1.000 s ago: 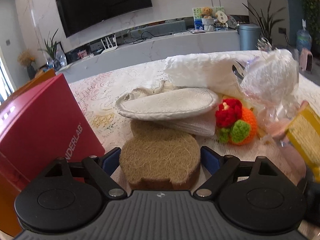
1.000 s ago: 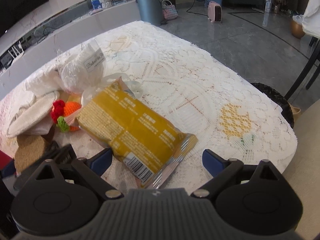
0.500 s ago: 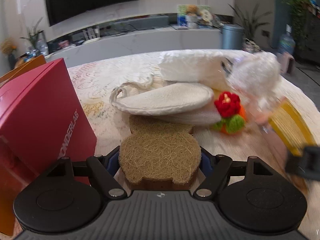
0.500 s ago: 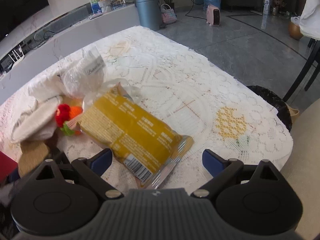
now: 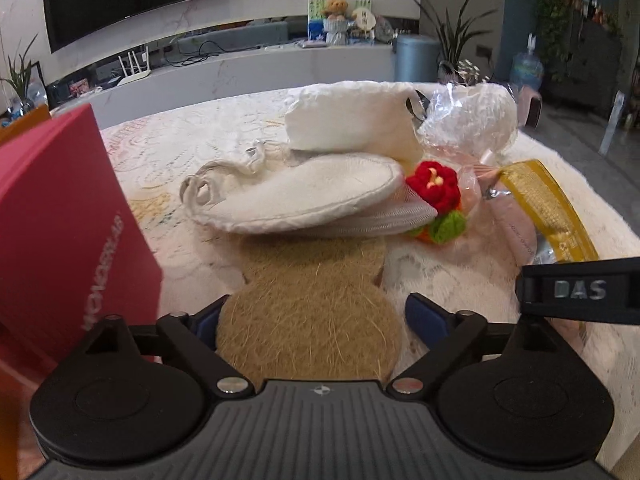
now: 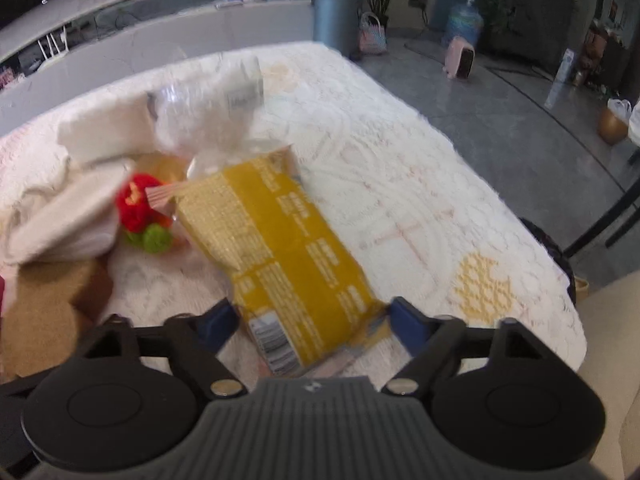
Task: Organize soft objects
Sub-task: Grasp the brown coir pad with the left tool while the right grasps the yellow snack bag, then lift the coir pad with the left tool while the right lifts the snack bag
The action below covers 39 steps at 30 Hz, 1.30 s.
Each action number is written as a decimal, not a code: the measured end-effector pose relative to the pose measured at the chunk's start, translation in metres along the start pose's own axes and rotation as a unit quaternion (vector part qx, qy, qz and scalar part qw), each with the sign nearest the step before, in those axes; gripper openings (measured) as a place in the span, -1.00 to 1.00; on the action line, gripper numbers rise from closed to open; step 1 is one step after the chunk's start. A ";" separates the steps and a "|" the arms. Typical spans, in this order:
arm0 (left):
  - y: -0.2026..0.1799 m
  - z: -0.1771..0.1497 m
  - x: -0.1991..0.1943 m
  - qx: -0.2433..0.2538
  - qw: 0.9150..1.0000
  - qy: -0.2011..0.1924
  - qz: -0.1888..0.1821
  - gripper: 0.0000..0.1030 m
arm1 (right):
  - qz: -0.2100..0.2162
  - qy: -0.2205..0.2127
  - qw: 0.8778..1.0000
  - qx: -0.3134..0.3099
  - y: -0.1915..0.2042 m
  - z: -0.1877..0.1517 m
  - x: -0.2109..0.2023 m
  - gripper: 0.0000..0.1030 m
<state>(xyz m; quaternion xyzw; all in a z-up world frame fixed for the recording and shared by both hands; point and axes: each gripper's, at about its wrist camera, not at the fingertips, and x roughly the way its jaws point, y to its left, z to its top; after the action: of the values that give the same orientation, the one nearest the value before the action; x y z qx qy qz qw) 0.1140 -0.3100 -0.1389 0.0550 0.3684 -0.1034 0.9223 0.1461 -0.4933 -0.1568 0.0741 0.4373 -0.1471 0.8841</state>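
A brown fibre pad [image 5: 308,320] lies on the lace tablecloth between the fingers of my left gripper [image 5: 316,316]. Its jaws are opening, and the right pad stands clear of the fibre pad. Behind it are a white oval pad [image 5: 296,196], a folded white cloth [image 5: 352,120], a red, orange and green crochet flower [image 5: 434,188] and a clear bag of white stuff [image 5: 472,120]. My right gripper [image 6: 312,316] straddles the near end of a yellow packet [image 6: 288,248]. Its jaws are closing, with the blue pads at the packet's edges and no squeeze showing.
A red box [image 5: 68,216] stands close on the left of the left gripper. A black part of the right gripper [image 5: 580,290] shows at the right of the left wrist view. The table edge [image 6: 552,272] drops off to the right, and bare lace cloth [image 6: 400,184] lies beyond the packet.
The left jaws closed onto the brown pad, then spread apart again. The right jaws have narrowed around the yellow packet's end. The right gripper now shows in the left wrist view.
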 end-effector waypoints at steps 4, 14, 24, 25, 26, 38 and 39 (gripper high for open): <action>0.002 -0.004 -0.007 0.010 1.000 -0.016 0.000 0.73 | -0.006 -0.003 1.000 0.013 -0.004 -0.002 -0.007 0.31; 0.012 0.001 -0.032 -0.008 0.999 -0.023 -0.031 0.72 | 0.022 -0.029 0.995 0.098 -0.032 -0.012 -0.037 -0.23; 0.021 0.001 -0.059 -0.013 0.995 -0.037 -0.089 0.72 | -0.010 -0.024 0.999 0.027 -0.010 0.004 -0.013 0.00; 0.021 0.002 -0.061 -0.009 0.995 -0.038 -0.091 0.72 | -0.011 -0.025 0.999 0.024 -0.009 0.004 -0.012 -0.02; 0.022 0.002 -0.062 -0.006 0.995 -0.039 -0.091 0.71 | -0.011 -0.027 0.999 0.022 -0.008 0.003 -0.012 -0.05; 0.025 0.018 -0.104 0.046 0.993 -0.065 -0.089 0.72 | 0.028 -0.027 0.996 0.078 -0.032 -0.010 -0.031 -0.25; 0.030 0.020 -0.110 0.037 0.991 -0.076 -0.099 0.72 | 0.027 -0.029 0.996 0.079 -0.032 -0.010 -0.033 -0.26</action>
<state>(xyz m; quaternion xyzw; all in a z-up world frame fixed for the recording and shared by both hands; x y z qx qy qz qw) 0.0566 -0.2677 -0.0477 0.0446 0.2964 -0.2114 0.9303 0.1092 -0.5145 -0.1373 0.1513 0.3962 -0.1596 0.8914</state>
